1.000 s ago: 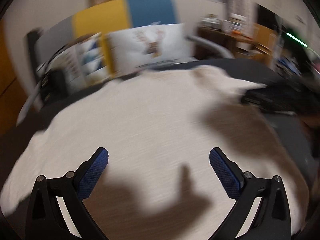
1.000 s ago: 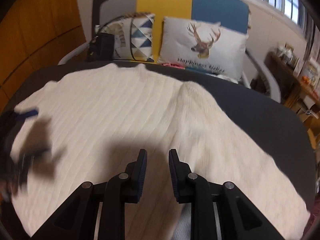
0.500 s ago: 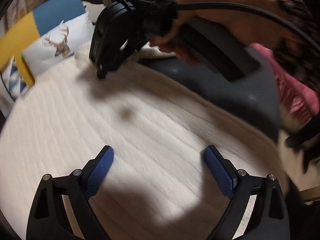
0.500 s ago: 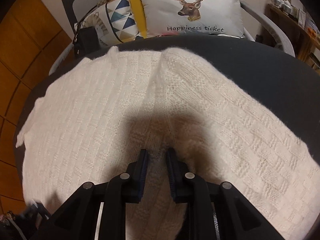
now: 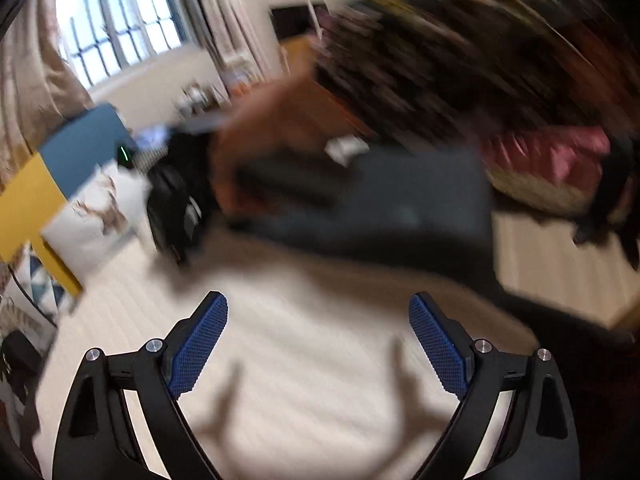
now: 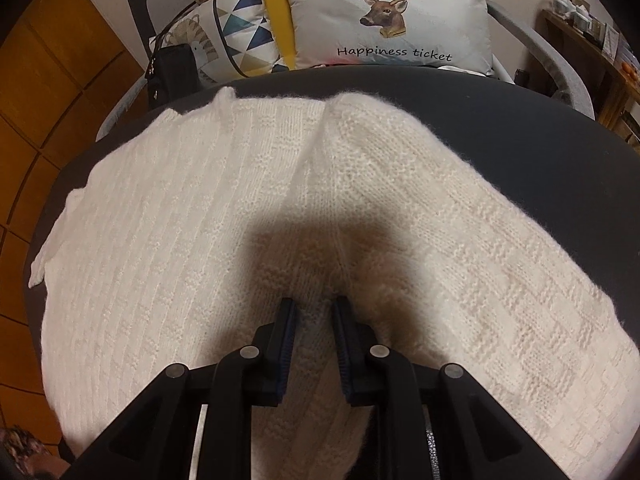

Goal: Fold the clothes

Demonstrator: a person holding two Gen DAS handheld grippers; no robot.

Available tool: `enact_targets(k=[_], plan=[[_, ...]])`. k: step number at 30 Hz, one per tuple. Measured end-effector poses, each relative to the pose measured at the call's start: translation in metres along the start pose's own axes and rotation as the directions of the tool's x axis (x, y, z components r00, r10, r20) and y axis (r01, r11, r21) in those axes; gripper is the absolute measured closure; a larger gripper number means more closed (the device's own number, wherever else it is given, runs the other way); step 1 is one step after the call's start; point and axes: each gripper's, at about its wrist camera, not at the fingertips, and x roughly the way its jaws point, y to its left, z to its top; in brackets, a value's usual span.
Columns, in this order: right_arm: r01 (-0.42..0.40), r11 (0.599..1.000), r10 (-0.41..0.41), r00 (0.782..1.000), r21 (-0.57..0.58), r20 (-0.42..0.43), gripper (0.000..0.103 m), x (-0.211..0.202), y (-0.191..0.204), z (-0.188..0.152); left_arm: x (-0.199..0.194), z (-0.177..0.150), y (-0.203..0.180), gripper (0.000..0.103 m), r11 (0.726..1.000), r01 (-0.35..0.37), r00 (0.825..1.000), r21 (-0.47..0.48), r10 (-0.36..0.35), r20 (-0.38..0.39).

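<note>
Behind the round dark bench [image 6: 520, 128] sits a grey, yellow and blue sofa with a white deer-print cushion [image 6: 388, 16] reading "Happiness ticket" and a triangle-patterned cushion [image 6: 236, 28] next to it, plus a black bag [image 6: 172, 70] at the sofa's left end. Spread flat over most of the bench is the cream chunky-knit sweater [image 6: 180, 240], body on the left and a sleeve running down the right side. Right tool [image 6: 314, 312] points steeply down at the sweater near its close edge, jaws nearly together with a ridge of the knit pinched up between the blue pads. Left tool [image 5: 318, 316] is spread wide with nothing in it, hanging over the sweater [image 5: 320, 360]; that view is super blurry, but a window [image 5: 116, 28] shows upper left.
</note>
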Motion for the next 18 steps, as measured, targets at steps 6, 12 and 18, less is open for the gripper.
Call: enact_targets(k=[6,12,18], plan=[[-0.030,1.000,0.029,0.997,-0.002,-0.076,0.085,0.002,-0.004,0.009,0.063,0.017,0.010,0.024,0.993,-0.005,1.000,0.120,0.006,-0.008],[0.002,0.999,-0.006,0.995,-0.043,-0.103,0.086,0.003,0.002,0.013,0.099,0.018,0.015,0.086,0.990,0.097,0.986,0.102,-0.082,-0.143],[-0.019,1.000,0.018,0.995,-0.012,-0.094,0.085,0.001,-0.003,0.013,0.081,0.015,0.000,0.094,0.966,0.249,0.958,0.076,-0.233,-0.168]])
